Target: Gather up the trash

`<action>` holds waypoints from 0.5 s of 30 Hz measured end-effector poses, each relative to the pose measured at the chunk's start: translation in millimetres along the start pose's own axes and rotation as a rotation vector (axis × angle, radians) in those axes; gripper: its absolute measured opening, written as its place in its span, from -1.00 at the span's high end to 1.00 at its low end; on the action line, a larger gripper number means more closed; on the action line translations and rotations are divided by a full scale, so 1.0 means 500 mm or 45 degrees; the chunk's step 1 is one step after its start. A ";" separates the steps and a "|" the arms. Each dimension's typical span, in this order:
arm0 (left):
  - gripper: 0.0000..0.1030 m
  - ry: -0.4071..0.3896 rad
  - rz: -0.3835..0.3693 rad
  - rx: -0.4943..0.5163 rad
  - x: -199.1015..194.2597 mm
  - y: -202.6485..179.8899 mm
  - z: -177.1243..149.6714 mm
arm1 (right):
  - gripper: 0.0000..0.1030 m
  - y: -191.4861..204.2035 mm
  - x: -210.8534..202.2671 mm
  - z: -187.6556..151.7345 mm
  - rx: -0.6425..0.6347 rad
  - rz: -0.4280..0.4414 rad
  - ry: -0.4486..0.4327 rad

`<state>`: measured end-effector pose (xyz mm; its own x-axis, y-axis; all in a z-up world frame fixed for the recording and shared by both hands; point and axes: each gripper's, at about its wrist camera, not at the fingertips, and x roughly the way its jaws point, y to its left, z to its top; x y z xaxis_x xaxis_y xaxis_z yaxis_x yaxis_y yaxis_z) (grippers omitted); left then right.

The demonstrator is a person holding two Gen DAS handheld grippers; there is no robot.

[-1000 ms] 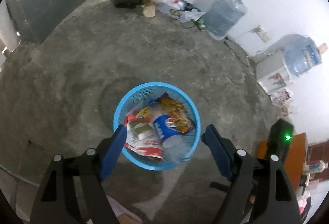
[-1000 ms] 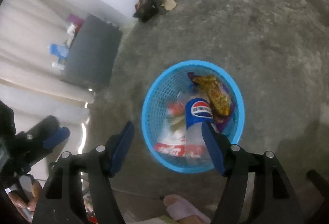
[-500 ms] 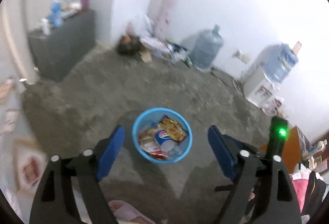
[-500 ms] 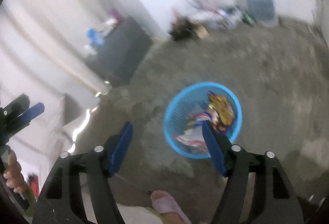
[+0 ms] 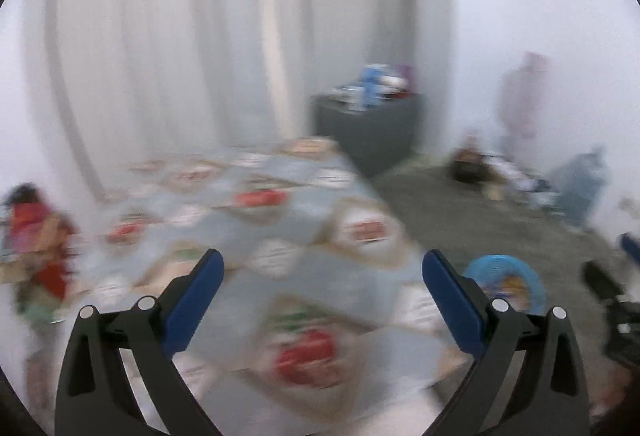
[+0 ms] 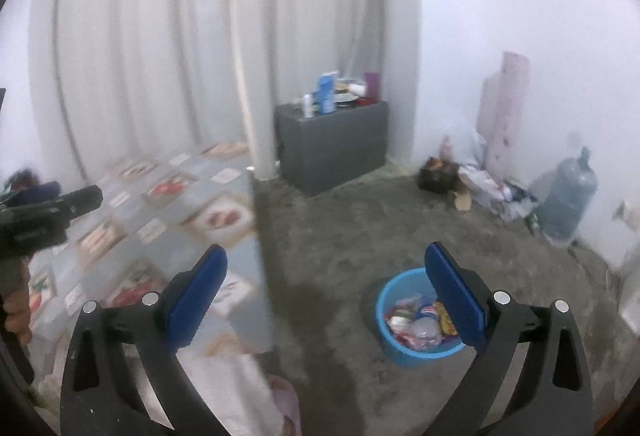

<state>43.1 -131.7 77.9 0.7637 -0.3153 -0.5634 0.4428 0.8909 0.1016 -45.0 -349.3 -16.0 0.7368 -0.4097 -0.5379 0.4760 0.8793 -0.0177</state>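
A blue plastic basket [image 6: 404, 346] stands on the grey floor, holding a Pepsi bottle [image 6: 427, 312], snack wrappers and other trash. It also shows, blurred, as the basket [image 5: 508, 282] low right in the left wrist view. My left gripper [image 5: 320, 274] hangs over a patterned tablecloth [image 5: 280, 236], jaws opening, nothing between them. My right gripper [image 6: 326, 270] is raised above the table edge and floor, jaws opening and empty; the basket lies behind its right finger [image 6: 456, 292]. A blurred red and brown heap [image 5: 40, 244] lies at the table's far left.
A grey cabinet [image 6: 332, 148] with bottles on top stands by white curtains. A big water jug [image 6: 568, 200] and a pile of bags [image 6: 480, 176] sit along the far wall. The other gripper [image 6: 44, 212] shows at left, and a slippered foot [image 6: 286, 400] below.
Both grippers rose and swung up and leftward from over the basket toward the table and curtains. The basket shrank and slid to the lower right. Both sets of jaws spread wider.
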 end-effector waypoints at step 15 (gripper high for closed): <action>-0.89 0.356 0.270 -0.328 -0.003 0.147 -0.167 | -0.84 0.167 0.041 -0.068 -0.144 -0.038 0.291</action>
<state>35.1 -38.6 18.0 0.6528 -0.0472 -0.7561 0.1311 0.9900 0.0513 -6.8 -275.9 -57.2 0.5893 -0.3813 -0.7123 0.4294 0.8946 -0.1236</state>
